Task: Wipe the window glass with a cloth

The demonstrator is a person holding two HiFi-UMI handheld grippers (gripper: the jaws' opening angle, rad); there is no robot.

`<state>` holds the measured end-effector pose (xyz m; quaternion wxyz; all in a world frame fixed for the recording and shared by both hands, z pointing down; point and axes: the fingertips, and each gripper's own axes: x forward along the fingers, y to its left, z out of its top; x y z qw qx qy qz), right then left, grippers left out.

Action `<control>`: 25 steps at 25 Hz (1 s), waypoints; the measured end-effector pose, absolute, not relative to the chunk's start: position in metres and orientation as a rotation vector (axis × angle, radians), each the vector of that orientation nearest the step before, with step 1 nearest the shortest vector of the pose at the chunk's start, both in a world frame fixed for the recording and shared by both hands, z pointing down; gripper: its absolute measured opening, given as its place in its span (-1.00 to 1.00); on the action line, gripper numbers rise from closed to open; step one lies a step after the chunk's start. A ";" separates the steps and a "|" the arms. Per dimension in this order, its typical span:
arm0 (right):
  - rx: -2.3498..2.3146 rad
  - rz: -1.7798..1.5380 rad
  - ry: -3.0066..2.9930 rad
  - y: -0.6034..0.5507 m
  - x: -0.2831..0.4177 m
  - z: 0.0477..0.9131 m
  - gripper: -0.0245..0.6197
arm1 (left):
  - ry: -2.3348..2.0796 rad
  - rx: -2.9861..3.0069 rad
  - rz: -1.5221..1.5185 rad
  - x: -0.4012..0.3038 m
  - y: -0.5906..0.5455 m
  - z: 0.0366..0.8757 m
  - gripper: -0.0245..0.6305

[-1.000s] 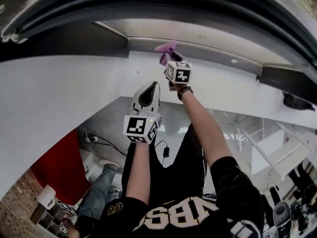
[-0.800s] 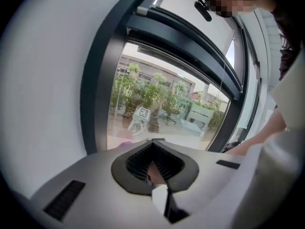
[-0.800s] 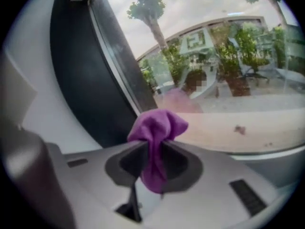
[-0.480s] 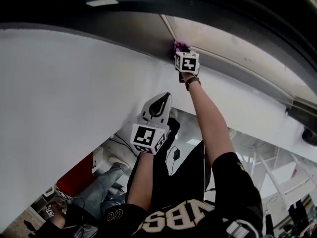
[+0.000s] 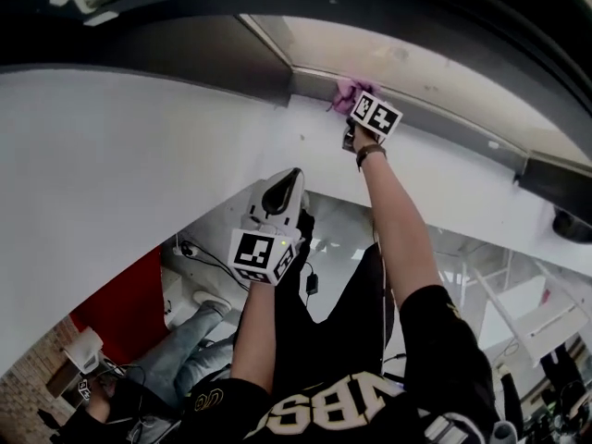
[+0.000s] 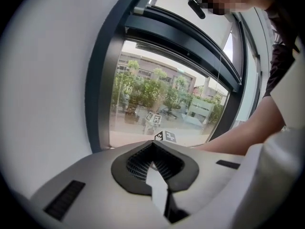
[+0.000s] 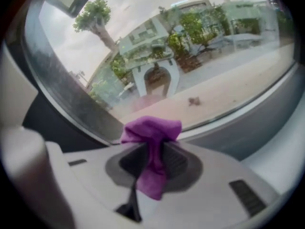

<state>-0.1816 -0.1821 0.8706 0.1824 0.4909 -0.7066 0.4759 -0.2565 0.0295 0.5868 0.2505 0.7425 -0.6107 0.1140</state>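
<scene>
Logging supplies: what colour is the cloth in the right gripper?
Purple cloth, clearest in the right gripper view.

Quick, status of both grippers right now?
Left hand-held gripper: closed, holding nothing.
Right hand-held gripper: closed on the purple cloth.

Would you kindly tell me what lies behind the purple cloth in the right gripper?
The window glass and its frame, with trees outside. The purple cloth hides the strip right behind it, so contact cannot be seen.
</scene>
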 end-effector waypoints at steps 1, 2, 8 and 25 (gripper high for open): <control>1.419 1.335 -1.979 -0.184 -0.151 0.869 -0.65 | -1.641 2.032 0.305 -0.242 0.027 0.588 -0.85; 1.447 1.315 -1.968 -0.186 -0.121 0.868 -0.65 | -1.622 2.043 0.300 -0.227 0.023 0.589 -0.85; 1.713 1.336 -1.837 -0.196 0.067 0.869 -0.65 | -1.536 2.126 0.282 -0.136 -0.002 0.588 -0.85; 2.384 1.805 -1.304 -0.208 0.394 0.881 -0.66 | -1.276 2.268 0.414 0.062 -0.023 0.618 -0.85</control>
